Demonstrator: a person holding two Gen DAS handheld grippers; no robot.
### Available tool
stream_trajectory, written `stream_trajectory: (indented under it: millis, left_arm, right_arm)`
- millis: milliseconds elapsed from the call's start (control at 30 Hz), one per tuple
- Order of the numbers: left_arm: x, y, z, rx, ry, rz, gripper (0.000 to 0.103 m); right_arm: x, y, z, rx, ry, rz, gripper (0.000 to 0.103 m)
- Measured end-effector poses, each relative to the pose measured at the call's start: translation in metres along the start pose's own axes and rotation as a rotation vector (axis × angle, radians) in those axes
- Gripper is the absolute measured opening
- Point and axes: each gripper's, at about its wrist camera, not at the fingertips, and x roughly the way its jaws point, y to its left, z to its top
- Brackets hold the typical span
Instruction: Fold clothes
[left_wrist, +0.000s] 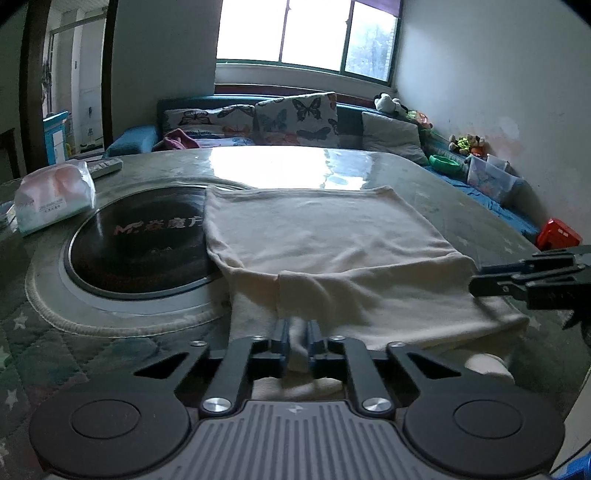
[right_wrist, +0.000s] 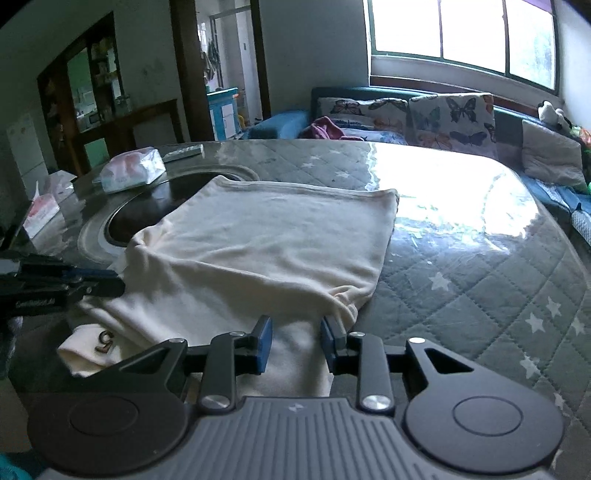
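Shirt, cream, lies flat on the worktop, its near part doubled over at 6 o'clock. Left tool pinches a ridge of that near cloth, likely to lift a fold. Right tool stands spread astride the hem at the shirt's 3 o'clock corner, gripping nothing.

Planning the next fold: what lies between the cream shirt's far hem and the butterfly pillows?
Only bare table cover, glossy with window glare, runs from the cream shirt to the butterfly pillows; clearest in the right wrist view.
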Motion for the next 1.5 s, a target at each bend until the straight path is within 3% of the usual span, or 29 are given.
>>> stream_trajectory:
  millis: [300,500,667,900,1333,1500]
  left_arm:
    - [-0.007,0.004,0.004,0.002,-0.009,0.024,0.007]
    - [0.002,-0.004,0.026,0.015,-0.045,-0.031,0.008]
    - [0.027,-0.007,0.034,0.025,-0.022,-0.056,0.009]
    - [0.040,-0.004,0.028,0.038,-0.005,-0.058,0.009]
    - [0.008,-0.014,0.006,0.132,0.003,-0.110,0.013]
    - [0.002,-0.019,-0.005,0.167,0.014,-0.111,0.021]
  right_arm:
    - [-0.012,0.012,-0.008,-0.087,0.011,-0.002,0.035]
    - [-0.011,0.013,0.006,-0.094,-0.028,0.012,0.035]
    - [0.004,0.014,0.017,-0.099,-0.043,0.015,0.035]
    - [0.027,0.010,0.020,-0.095,-0.024,0.008,0.035]
    - [0.000,0.041,-0.003,-0.232,-0.018,0.047,0.040]
    - [-0.008,0.050,-0.012,-0.261,-0.012,0.061,0.040]
